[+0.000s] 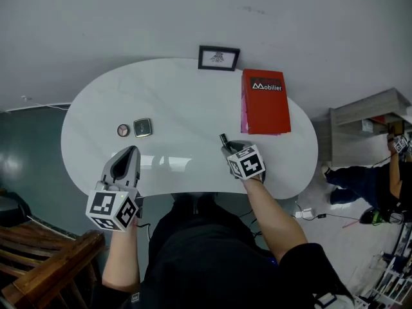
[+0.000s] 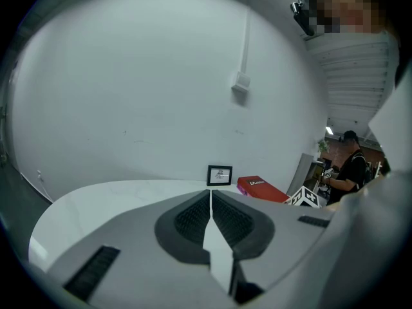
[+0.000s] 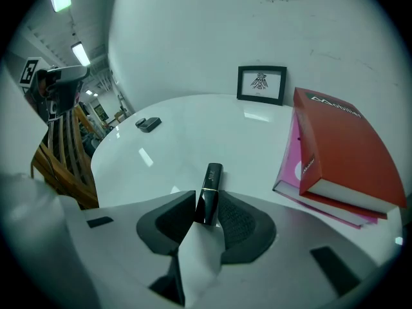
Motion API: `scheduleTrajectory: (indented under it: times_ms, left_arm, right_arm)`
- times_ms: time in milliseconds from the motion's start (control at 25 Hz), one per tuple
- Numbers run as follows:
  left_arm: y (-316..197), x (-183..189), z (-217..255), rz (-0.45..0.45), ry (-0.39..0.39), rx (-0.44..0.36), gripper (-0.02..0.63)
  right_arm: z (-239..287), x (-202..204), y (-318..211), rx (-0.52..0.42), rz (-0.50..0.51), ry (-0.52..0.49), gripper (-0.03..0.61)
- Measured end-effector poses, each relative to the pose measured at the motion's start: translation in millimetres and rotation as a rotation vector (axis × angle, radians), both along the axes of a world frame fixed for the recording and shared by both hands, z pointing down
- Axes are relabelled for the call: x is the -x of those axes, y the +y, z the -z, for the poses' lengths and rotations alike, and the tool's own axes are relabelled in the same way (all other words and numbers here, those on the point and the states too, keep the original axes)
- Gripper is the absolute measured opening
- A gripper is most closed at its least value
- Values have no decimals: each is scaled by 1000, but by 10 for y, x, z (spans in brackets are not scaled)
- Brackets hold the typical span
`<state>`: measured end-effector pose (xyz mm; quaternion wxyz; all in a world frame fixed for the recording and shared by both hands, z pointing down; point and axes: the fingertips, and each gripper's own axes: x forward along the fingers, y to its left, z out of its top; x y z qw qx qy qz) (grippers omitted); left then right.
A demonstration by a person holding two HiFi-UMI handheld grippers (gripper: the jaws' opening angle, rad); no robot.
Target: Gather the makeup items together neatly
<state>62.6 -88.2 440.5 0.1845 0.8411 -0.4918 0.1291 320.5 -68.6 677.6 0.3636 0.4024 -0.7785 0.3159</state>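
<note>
book (image 1: 265, 102) near lipstick (image 3: 211, 180) in right claw (image 3: 207, 199), square compact (image 1: 142, 127) well apart

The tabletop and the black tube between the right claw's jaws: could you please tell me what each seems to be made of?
Tabletop: white and glossy, with faint grey veining and sharp light reflections. It looks like polished marble or a marble-look laminate.
Black tube: glossy black shell with a thin gold band, probably plastic, possibly lacquered metal.
</note>
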Motion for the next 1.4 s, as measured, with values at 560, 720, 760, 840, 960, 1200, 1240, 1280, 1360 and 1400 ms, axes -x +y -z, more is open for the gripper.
scheduleTrajectory:
  times_ms: [560,720,760,840,960,1200,1240,1280,1360,1400]
  left_arm:
    - [37,-153,352,-4,-3,-99,20]
    - [-56,-125,418,-40,-7,-138,20]
    - [-96,-107,445,-57,-16,-153,20]
    - [-189,-43,476,-96,-43,-183,20]
    - [-294,112,505,-166,-59,-199,20]
    - [-458,665,503,-261,-43,-195,20]
    - [-480,769,485,-272,-35,-189,20]
    - [-504,870,472,-283,-31,-186,20]
    - [-539,1057,460,-303,-28,-185,20]
    - [-544,1145,453,-312,-30,-185,20]
  right_arm:
    - [468,-3,7,-97,42,-66,103]
    - [642,143,-24,-120,39,-61,103]
    - [685,195,-40,-125,35,-58,103]
    - [744,312,-103,-132,21,-48,103]
    - [789,543,-214,-130,-32,-45,103]
    - [753,1303,-410,-113,-80,-36,103]
    - [749,1438,-436,-111,-88,-37,103]
    - [750,1570,-466,-111,-93,-38,103]
    - [766,1806,-517,-114,-97,-38,103]
    - [773,1908,-529,-115,-101,-38,103]
